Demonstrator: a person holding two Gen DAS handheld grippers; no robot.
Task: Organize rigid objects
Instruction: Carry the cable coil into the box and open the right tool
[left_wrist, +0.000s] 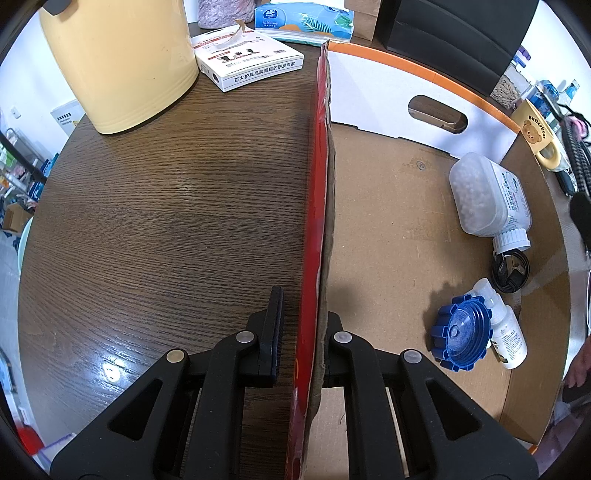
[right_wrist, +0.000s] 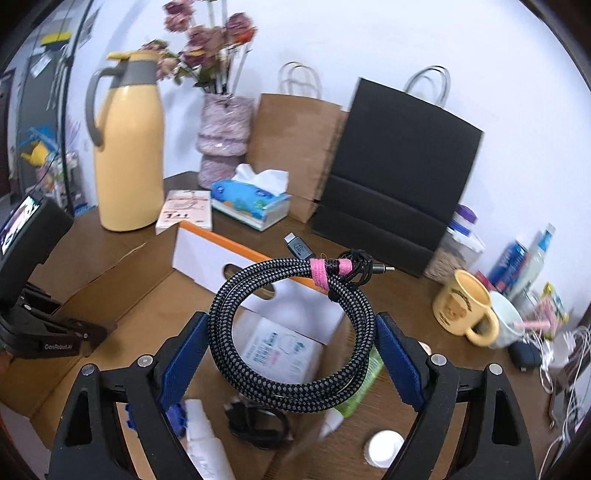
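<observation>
- The box wall (left_wrist: 319, 206) is clamped by the left gripper (left_wrist: 301, 332) on the dark wood table (left_wrist: 166, 203).
- A coiled cable (right_wrist: 291, 328) is held between the wide pads of the right gripper (right_wrist: 291, 354), above the box.
- A yellow jug (right_wrist: 127, 147) and paper bags (right_wrist: 295, 147) are seen behind the box, against a white wall (right_wrist: 443, 44).

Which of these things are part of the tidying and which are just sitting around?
In the job: coiled cable in right gripper; cardboard box, its wall pinched by left gripper; pill bottle; blue cap.

Lying about: yellow jug; tissue pack; mug; paper bags.
</observation>
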